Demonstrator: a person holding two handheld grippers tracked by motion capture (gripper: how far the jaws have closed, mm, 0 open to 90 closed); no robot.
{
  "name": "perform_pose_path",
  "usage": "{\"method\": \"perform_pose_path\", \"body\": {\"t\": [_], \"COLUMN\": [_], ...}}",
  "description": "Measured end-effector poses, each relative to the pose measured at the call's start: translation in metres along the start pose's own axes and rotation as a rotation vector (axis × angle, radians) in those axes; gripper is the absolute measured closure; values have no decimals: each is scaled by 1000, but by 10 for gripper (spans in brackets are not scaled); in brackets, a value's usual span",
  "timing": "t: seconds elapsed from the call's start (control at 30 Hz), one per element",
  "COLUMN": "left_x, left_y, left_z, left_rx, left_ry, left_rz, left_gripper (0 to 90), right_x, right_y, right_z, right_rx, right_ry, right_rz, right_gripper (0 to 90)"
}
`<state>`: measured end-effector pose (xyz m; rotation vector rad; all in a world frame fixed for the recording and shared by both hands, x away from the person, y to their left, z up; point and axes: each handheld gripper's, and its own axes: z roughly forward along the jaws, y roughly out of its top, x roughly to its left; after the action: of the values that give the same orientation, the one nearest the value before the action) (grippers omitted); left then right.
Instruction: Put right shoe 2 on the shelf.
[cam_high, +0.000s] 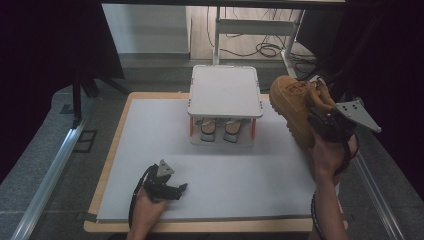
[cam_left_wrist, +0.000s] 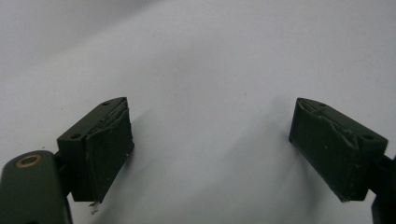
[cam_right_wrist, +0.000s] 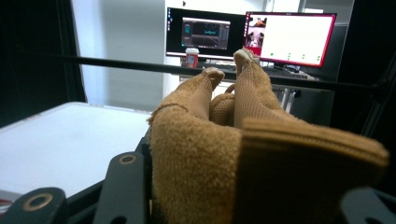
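The boot (cam_high: 292, 102) at the right of the high view is tan, with a mesh-patterned lining in the same tan inside its collar. The black right gripper (cam_high: 325, 120) carries a grey plate. At the lower left, the left gripper (cam_high: 167, 189) is black too. The table (cam_high: 120, 130) has a white top and a light wood edge. At centre, the rack (cam_high: 225, 90) is white with orange posts.
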<state>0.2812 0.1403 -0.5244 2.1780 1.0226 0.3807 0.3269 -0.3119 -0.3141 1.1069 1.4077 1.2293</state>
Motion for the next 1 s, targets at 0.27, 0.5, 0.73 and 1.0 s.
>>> {"method": "perform_pose_path", "body": {"t": [0.27,0.5,0.73,1.0], "left_x": [0,0,0,0], "left_y": [0,0,0,0], "left_z": [0,0,0,0], "left_rx": [2,2,0,0], "left_ry": [1,0,1,1], "left_rz": [2,2,3,3], "left_gripper": [131,131,131,131], "right_x": [7,17,31,48], "right_y": [13,19,22,27], "right_z": [4,13,26,37], "right_rx": [-27,-29,-31,-34], "right_ry": [17,53,73,107], "right_rz": [-5,9,-1,0], "right_gripper": [515,515,516,515]}}
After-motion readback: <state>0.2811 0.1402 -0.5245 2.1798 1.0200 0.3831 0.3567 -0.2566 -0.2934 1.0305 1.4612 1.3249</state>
